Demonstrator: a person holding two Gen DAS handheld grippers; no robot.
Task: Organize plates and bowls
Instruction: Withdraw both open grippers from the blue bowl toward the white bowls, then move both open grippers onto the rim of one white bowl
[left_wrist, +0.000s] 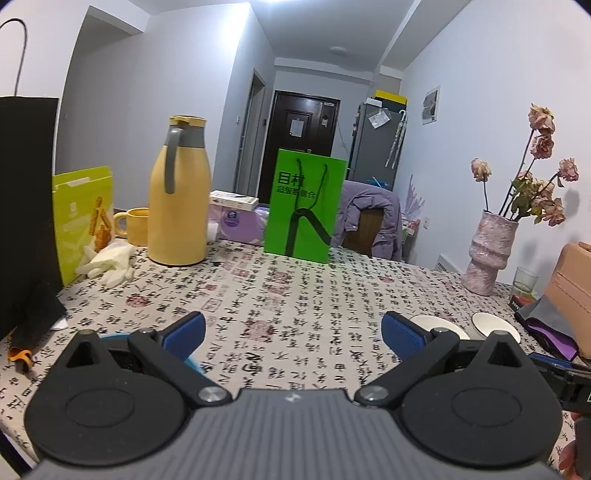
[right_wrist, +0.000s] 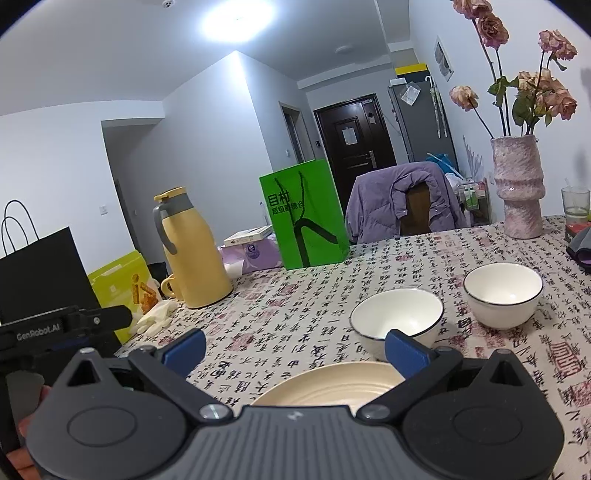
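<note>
Two white bowls with dark rims stand side by side on the patterned tablecloth, the nearer bowl (right_wrist: 397, 317) just beyond my right fingertip and the farther bowl (right_wrist: 502, 291) to its right. A cream plate (right_wrist: 332, 384) lies flat right under my right gripper (right_wrist: 295, 350), which is open and holds nothing. My left gripper (left_wrist: 295, 332) is open over bare cloth, with the same two bowls (left_wrist: 439, 326) (left_wrist: 491, 323) low at its right. A light blue object (left_wrist: 114, 336) is mostly hidden under its left finger.
A yellow thermos (left_wrist: 179, 195), a yellow mug (left_wrist: 133, 225), white gloves (left_wrist: 109, 262) and a yellow-green bag (left_wrist: 83, 218) crowd the far left beside a black bag (left_wrist: 26, 206). A green bag (left_wrist: 304, 206) stands at the back, a pink vase (right_wrist: 519, 188) and a glass (right_wrist: 574, 201) at the right.
</note>
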